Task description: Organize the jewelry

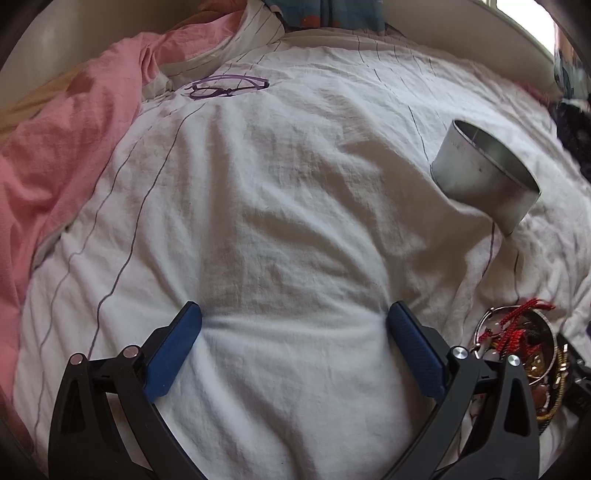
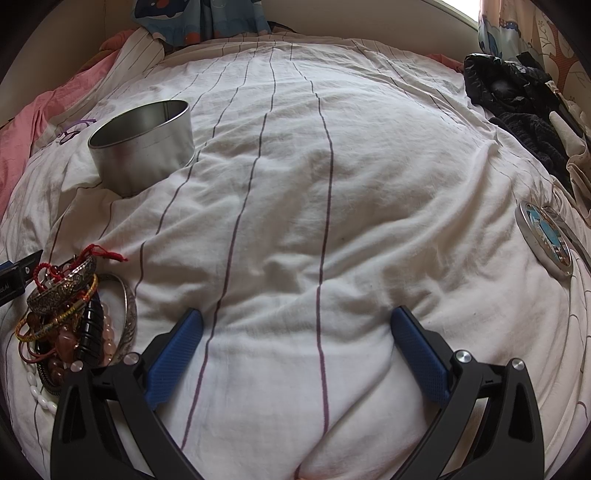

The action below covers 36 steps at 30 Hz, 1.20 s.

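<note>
A pile of jewelry lies on the white striped bedsheet at the lower left of the right wrist view: metal bangles, bead bracelets, red cords. It also shows at the lower right of the left wrist view. An open round metal tin stands beyond the pile; it also shows in the left wrist view. Its decorated lid lies at the right. My left gripper is open and empty over bare sheet, left of the pile. My right gripper is open and empty, right of the pile.
Purple glasses lie at the far left by a pink blanket. Dark clothes lie at the far right edge of the bed. A patterned pillow lies at the head.
</note>
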Available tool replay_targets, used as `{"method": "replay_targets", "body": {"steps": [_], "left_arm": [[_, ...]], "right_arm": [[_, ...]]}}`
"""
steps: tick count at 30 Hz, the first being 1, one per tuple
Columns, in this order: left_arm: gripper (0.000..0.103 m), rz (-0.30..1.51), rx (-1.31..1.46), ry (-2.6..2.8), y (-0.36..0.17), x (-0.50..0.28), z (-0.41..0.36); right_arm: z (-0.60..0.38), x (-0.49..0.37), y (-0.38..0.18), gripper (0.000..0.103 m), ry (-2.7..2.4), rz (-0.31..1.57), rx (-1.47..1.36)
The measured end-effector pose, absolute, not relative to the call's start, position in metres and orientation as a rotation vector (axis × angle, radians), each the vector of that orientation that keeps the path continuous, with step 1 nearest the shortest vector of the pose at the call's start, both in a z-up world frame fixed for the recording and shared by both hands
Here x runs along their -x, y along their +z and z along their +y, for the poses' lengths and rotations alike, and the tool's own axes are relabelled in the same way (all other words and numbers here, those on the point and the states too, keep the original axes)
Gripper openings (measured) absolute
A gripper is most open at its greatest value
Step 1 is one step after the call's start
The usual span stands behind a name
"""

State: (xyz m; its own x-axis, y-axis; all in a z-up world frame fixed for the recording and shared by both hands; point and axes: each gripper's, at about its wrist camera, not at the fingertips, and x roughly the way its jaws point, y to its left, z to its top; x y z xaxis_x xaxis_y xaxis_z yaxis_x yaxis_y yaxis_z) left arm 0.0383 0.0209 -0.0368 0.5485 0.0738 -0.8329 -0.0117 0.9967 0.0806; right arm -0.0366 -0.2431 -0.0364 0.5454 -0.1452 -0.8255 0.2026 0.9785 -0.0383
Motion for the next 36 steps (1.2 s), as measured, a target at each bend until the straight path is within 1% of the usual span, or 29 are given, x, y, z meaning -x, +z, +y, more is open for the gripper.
{"method": "replay_targets", "body": {"steps": [5, 11, 36], "left_arm": [[0.097, 0.979, -0.116, 0.072, -0.034, -0.037, 0.014], [0.097, 0.999, 0.001, 0.020, -0.036, -0.038, 0.029], [0.097, 0.998, -0.007, 0.023, -0.037, -0.036, 0.025]], "right_arm": [[-0.243, 0.035, -0.038, 0.098, -0.204, 0.972, -0.069], [-0.243, 0.035, -0.038, 0.098, -0.202, 0.973, -0.070], [-0.244, 0.033, -0.041, 0.098, -0.198, 0.975, -0.075]]}}
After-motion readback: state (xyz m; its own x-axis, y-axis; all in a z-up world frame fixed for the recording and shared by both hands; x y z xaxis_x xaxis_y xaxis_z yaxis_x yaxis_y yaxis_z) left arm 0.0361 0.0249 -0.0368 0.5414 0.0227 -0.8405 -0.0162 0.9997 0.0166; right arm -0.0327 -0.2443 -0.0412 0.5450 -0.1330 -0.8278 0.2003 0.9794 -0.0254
